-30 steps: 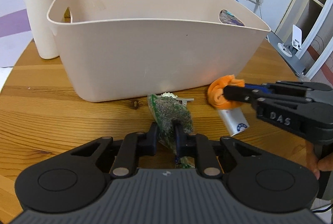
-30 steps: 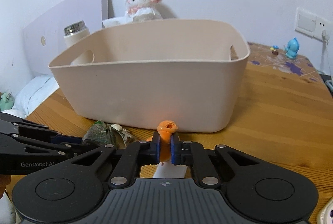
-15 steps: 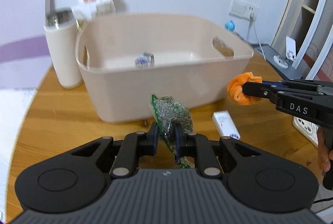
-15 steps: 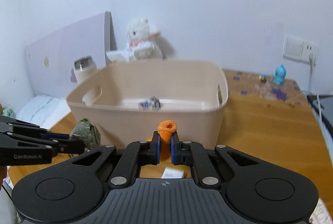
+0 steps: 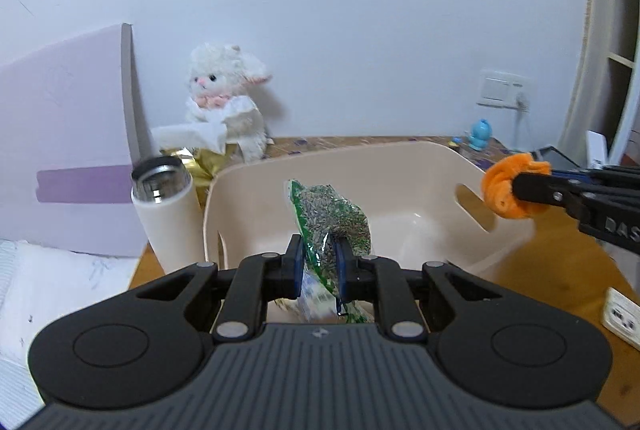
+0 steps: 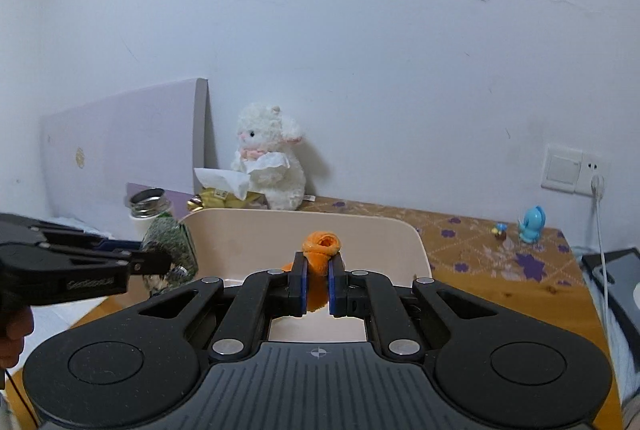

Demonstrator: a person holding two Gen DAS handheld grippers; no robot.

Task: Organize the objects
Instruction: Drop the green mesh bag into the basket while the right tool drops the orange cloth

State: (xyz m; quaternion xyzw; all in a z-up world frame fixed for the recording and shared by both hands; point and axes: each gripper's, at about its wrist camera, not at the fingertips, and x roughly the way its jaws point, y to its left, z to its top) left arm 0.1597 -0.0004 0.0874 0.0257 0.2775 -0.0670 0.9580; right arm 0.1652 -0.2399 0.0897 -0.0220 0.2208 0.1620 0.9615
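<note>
— Left gripper [image 5: 317, 262]?
— Fingers clamped on clear green seed-filled plastic packet [image 5: 330, 218], above beige plastic bin [image 5: 404, 158].
— Right gripper [image 6: 317, 284]?
— Pinching orange fuzzy cloth roll [image 6: 320, 246] over the bin's near rim.

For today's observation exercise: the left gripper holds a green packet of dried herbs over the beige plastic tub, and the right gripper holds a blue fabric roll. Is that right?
Not quite. The right gripper holds an orange fabric roll, not blue; the right wrist view shows it. The left gripper does hold the green packet of dried herbs over the beige plastic tub.
</note>
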